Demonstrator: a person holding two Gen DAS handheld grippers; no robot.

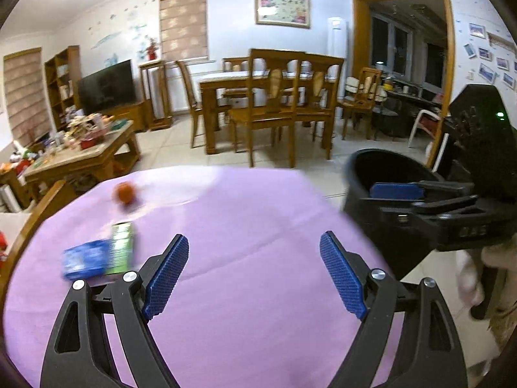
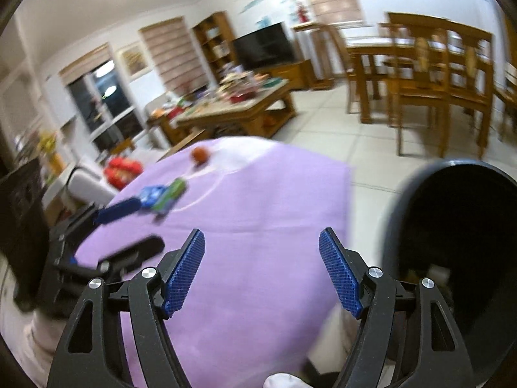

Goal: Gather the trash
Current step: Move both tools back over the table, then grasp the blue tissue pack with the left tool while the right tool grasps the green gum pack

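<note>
On the purple tablecloth (image 1: 242, 226) lie a blue packet (image 1: 85, 258), a green packet (image 1: 121, 247) beside it, and an orange ball (image 1: 124, 193) farther back. My left gripper (image 1: 253, 271) is open and empty above the cloth, right of the packets. My right gripper (image 2: 261, 268) is open and empty over the cloth's right part; it also shows in the left wrist view (image 1: 420, 194) by the black bin (image 1: 374, 174). In the right wrist view the bin (image 2: 452, 226) stands right of the table, the packets (image 2: 161, 195) and ball (image 2: 200, 154) lie far left, and the left gripper (image 2: 129, 226) is near them.
A wooden chair back (image 1: 35, 220) stands at the table's left edge. A cluttered coffee table (image 1: 80, 155), a dining table with chairs (image 1: 268, 103) and a TV (image 1: 106, 85) are beyond on the tiled floor. A red bag (image 2: 122, 168) lies left of the table.
</note>
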